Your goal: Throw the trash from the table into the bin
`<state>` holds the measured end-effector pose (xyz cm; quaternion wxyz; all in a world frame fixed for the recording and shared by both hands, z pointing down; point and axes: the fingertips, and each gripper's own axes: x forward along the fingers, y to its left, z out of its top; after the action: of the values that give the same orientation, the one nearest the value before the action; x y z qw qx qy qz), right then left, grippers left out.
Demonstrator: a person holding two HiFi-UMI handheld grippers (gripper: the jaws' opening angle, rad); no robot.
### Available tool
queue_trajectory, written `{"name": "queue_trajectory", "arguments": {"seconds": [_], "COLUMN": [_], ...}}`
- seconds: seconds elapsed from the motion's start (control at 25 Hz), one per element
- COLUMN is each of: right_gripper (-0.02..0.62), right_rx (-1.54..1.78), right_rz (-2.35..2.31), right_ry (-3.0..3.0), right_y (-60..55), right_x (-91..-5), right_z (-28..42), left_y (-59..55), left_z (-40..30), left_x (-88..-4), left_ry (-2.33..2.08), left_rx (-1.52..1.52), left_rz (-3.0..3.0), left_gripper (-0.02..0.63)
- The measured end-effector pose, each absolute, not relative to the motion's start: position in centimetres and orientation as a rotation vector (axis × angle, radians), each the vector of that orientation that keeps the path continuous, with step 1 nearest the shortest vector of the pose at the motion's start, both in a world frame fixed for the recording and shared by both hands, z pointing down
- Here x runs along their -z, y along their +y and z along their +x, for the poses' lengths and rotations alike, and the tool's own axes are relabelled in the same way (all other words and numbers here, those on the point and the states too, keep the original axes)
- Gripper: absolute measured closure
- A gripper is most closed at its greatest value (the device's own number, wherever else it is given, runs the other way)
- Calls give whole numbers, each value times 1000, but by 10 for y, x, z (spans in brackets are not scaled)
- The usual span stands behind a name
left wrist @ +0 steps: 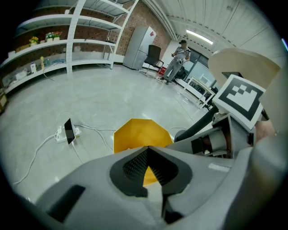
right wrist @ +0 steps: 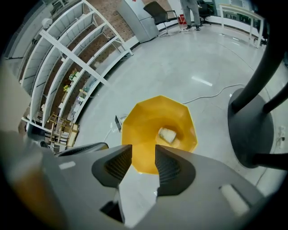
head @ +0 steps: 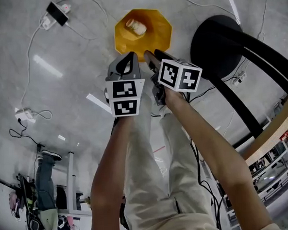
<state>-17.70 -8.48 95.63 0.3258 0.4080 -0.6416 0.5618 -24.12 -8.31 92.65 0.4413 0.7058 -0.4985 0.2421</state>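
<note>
The floor is pale grey polished concrete with glare from ceiling lights. I see a yellow many-sided bin standing on it at the upper centre of the head view. One piece of trash, a small whitish crumpled item, lies inside the bin against its upper-left wall. A white power strip with a dark device on it lies at the upper left of the frame. A white cable trails from it. The round black base of a stool sits right of the bin. The curved wooden edge of the counter crosses the lower right. In the left gripper view, white shelving lines a brick wall and a person stands far off.

Both forearms reach up the frame, close together. Both tools point steeply down toward the bin.

- The left tool is closed, tips touching and nothing between them.
- The right tool has its jaws apart with only the bin visible through the gap. It grips nothing.
</note>
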Motion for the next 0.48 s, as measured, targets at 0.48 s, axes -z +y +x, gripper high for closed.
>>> {"name": "queue_trajectory", "arguments": {"seconds": [0.48], "right_gripper": [465], "right_rx": [-1388], "right_rz": [945], "right_ry": [-1839], "right_y": [-85], "right_x": [-836], "right_z": [-209], "left_y": [-84], "left_z": [-273], "left_x": [-832], "left_ry": [-1299], "left_rx": [-604], "left_rz": [1787], "left_gripper": [600]}}
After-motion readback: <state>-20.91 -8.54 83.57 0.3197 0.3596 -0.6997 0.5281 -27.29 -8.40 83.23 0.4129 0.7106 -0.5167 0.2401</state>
